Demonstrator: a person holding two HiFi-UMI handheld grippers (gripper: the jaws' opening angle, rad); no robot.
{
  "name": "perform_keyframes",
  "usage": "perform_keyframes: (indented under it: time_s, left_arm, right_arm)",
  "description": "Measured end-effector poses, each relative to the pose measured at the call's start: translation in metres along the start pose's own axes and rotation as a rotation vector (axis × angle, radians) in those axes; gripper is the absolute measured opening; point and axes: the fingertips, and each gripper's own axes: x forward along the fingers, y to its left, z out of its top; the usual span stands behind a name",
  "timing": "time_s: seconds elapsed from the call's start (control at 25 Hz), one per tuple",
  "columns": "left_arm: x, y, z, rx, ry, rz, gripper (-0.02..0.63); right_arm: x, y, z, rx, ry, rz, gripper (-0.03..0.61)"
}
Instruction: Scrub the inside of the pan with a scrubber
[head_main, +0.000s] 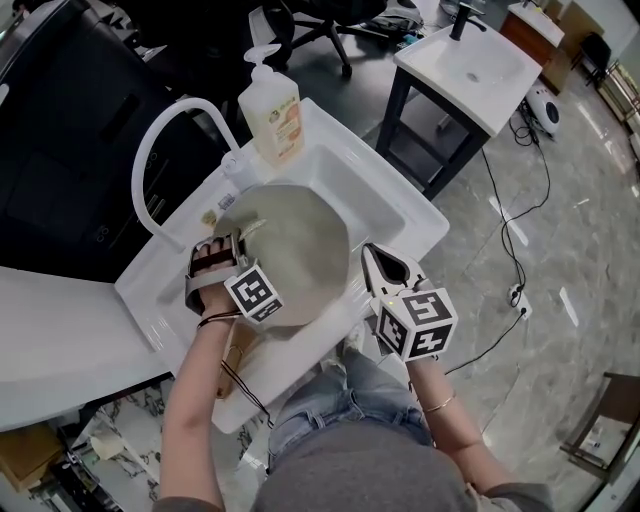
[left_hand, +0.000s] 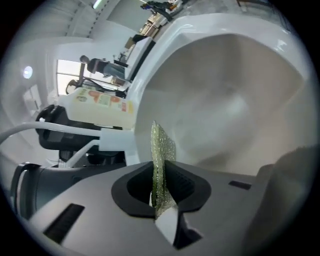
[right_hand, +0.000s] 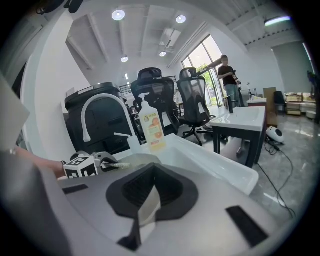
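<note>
Scrubber (left_hand: 162, 150) between left tongs (left_hand: 161, 197) (a sliver overhead)

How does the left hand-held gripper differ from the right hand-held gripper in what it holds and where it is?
The left hand-held gripper is shut on a thin green scrubber; the right hand-held gripper seems shut on the pale rim of the pan. The left one reaches over the pan's inside; the right one is at its edge. Both are shut, above the sink.
</note>
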Motion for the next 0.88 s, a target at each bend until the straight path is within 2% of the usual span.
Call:
perform_keyframes:
  time_s: [0.12,0.28,0.48,0.68,0.88]
  left_arm:
    - [0.001,-0.029,-0.006,-0.021,0.045,-0.156,0.062]
    - [-0.006,-0.043,-0.008,-0.093,0.073,-0.276,0.058]
    - [-0.02,-0.061,-0.011,-0.051,0.1,-0.397,0.058]
    - [-0.045,-0.081,-0.003,-0.008,0.06,-0.528,0.057]
    - [-0.075,-0.109,0.019,-0.028,-0.007,-0.751,0.057]
  right_arm:
    - [0.0,0.0,0.0,0.002,-0.002,0.004,0.011]
    - [-0.003,-0.002,0.0,0.003,-0.003,0.004,0.011]
    - [-0.005,-0.001,0.001,0.006,-0.01,0.009,0.011]
    - [-0.009,-0.004,0.004,0.005,-0.016,0.008,0.011]
    - [-0.013,-0.007,0.005,0.008,-0.023,0.007,0.011]
